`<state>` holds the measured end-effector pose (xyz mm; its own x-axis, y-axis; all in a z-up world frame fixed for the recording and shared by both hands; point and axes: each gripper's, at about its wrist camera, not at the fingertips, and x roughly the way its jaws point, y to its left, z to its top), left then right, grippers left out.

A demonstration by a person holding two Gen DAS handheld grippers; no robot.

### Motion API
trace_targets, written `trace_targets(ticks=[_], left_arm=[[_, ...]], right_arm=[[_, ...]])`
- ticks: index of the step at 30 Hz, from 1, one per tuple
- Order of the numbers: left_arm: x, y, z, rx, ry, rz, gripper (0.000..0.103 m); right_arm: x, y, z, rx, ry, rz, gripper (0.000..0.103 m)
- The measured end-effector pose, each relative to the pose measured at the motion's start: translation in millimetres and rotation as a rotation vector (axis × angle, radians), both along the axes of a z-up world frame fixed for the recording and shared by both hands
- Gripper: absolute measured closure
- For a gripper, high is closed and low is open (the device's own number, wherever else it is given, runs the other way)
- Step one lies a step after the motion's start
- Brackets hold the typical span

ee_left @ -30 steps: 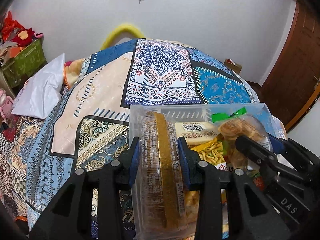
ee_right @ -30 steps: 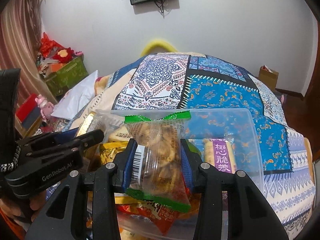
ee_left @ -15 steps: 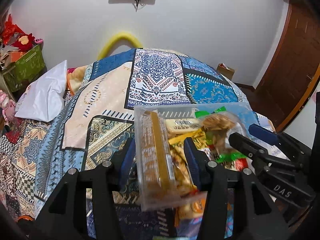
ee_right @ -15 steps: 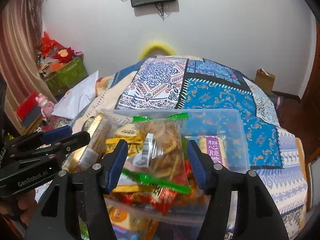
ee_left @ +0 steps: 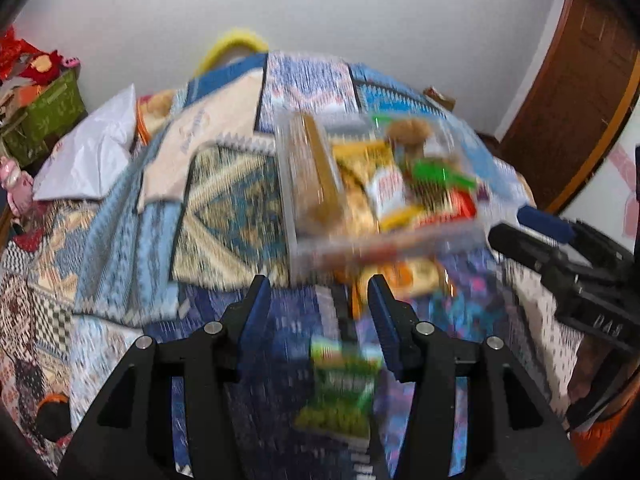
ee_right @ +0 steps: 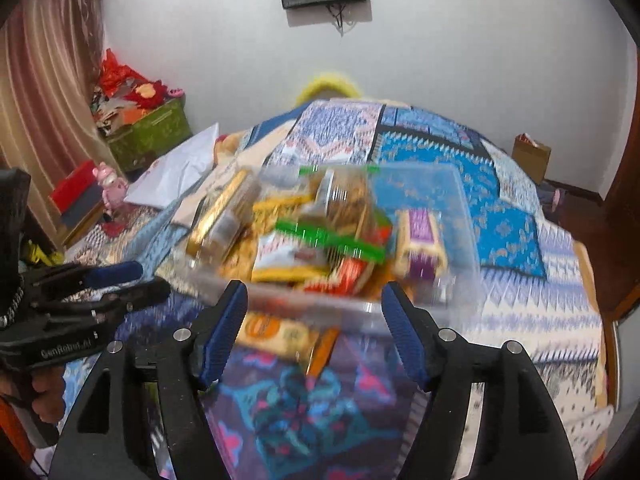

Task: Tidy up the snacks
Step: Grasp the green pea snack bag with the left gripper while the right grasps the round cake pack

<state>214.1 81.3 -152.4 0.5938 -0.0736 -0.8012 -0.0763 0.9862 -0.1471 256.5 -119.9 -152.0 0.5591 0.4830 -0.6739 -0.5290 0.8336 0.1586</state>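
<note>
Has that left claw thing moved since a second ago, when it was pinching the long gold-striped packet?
Yes. The left gripper has opened and pulled back: the gold-striped cookie packet now lies in the clear plastic bin ahead of its fingertips, no longer between them.

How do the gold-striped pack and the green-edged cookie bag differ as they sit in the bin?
The gold-striped pack is long and narrow; the green-edged cookie bag is wider and bulkier. The pack leans at the left end of the clear bin; the bag lies on the pile near the middle. The pack's wrapper carries a gold band, the bag's seals are green. Both are see-through wrappers in the bin, and neither is held: the left tool and right tool are open.
</note>
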Motion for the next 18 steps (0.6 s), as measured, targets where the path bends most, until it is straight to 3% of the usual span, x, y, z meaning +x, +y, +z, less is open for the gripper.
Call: trace_targets(ticks=[7,12,18], left_arm=[[-22,-11,-38,-0.024,0.091,-0.019,0.053],[-32,-25,-55,-0.013,0.114,-0.06,0.053],[-31,-29,-66,0.005,0.106,-0.082,0.053]], right_arm=[[-18,-1,-22,-0.028,0.055,0.021,0.037],[-18,8,-44,-0.094,0.086,0.039,0.037],[-5,21,-52,-0.096,0.103,0.053,0.037]])
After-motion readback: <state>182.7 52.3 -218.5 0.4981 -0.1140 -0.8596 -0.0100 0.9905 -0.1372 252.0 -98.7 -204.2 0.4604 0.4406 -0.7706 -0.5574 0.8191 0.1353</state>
